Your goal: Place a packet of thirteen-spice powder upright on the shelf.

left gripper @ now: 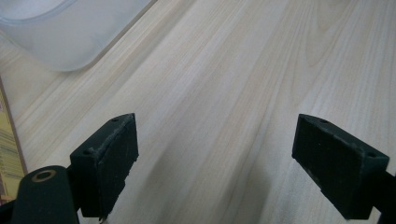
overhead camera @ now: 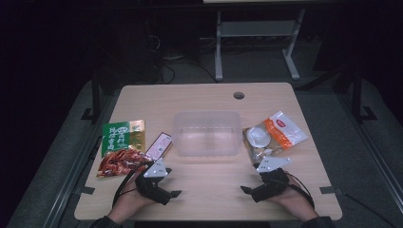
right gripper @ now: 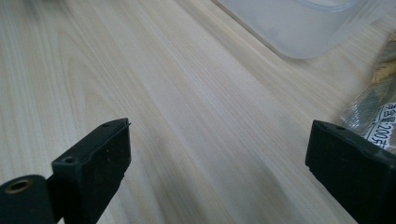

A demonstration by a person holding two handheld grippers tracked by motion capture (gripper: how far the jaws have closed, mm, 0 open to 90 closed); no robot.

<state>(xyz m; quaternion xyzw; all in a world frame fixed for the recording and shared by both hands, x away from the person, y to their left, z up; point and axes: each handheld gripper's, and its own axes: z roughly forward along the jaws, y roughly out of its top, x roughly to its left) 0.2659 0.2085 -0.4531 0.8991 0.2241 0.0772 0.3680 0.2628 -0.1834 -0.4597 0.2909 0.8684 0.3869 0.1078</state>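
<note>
A clear plastic tub (overhead camera: 207,133) stands empty in the middle of the wooden table (overhead camera: 209,190). Left of it lie a green-and-red snack bag (overhead camera: 121,147) and a small pink packet (overhead camera: 158,145). Right of it lies an orange-and-white snack bag (overhead camera: 274,134) on other clear packets. My left gripper (overhead camera: 177,194) rests near the front edge, open, its jaws wide apart over bare wood (left gripper: 215,154), the tub's corner (left gripper: 60,37) ahead. My right gripper (overhead camera: 246,190) also stands open over bare wood (right gripper: 219,158), with the tub (right gripper: 299,28) and a packet (right gripper: 378,112) at the right.
A round cable hole (overhead camera: 238,95) sits at the table's far edge. Beyond the table stand a white desk frame (overhead camera: 256,38) and loose cables on a dark floor. Bare wood lies between the two grippers.
</note>
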